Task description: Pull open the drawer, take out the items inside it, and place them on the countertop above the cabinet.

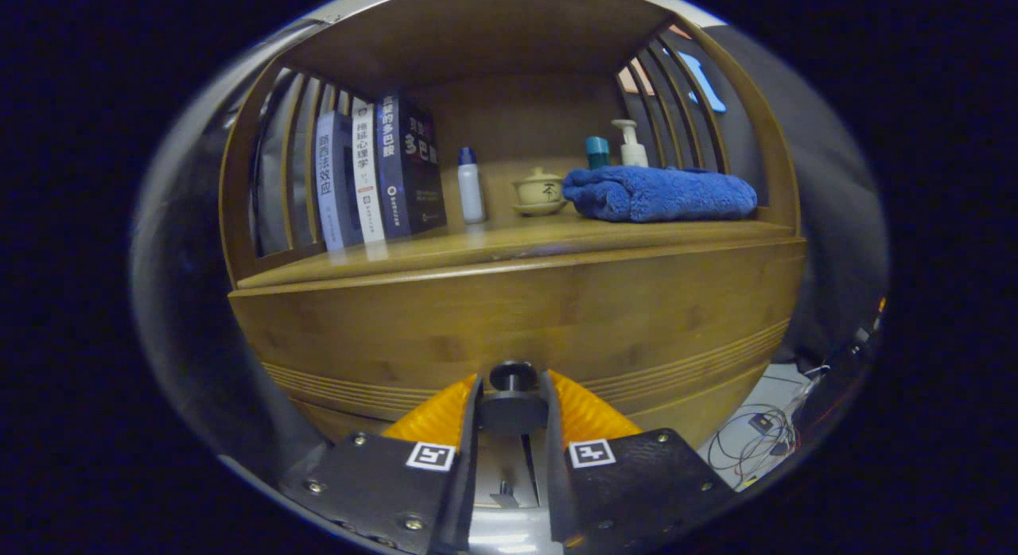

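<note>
While the gripper [513,396] clamps the drawer knob [512,378], the worktop [509,245] above carries books [378,173], a towel [660,193] — little room.

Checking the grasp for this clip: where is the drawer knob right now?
In the gripper view, the dark round drawer knob sits between the gripper's jaws, on the wooden drawer front below the countertop.

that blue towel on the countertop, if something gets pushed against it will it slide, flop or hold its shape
The blue towel looks soft and thickly folded, so it would probably give and bunch up, not hold firm. Its fuzzy pile on the smooth wooden countertop may drag more than slide. It seems light for its bulk. The gripper is closed around the drawer knob, well below it.
</note>
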{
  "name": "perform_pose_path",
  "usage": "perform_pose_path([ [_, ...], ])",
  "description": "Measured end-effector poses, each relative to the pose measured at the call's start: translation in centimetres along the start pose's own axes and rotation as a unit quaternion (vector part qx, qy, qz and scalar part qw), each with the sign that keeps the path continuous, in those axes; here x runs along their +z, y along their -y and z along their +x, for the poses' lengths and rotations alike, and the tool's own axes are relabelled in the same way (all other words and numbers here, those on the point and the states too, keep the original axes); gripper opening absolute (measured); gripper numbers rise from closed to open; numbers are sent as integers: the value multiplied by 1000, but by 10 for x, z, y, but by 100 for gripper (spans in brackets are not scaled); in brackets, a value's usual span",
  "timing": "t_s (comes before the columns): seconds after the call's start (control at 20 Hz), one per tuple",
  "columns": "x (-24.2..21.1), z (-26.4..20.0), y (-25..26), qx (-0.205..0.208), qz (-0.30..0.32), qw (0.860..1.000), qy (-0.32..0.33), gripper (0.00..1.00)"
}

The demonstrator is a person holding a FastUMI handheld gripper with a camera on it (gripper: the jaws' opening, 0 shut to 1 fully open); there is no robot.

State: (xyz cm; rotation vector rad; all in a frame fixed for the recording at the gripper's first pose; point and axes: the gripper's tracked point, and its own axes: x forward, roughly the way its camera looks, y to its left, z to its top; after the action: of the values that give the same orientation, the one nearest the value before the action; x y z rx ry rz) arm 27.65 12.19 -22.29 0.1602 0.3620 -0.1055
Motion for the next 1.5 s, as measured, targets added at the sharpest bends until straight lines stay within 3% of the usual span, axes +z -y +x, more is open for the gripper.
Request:
perform_pose_path([
  [0.2,-2,-3,1,1,-5,1000,-9,29],
  [1.5,-33,-127,11,-10,-6,999,-40,29],
])
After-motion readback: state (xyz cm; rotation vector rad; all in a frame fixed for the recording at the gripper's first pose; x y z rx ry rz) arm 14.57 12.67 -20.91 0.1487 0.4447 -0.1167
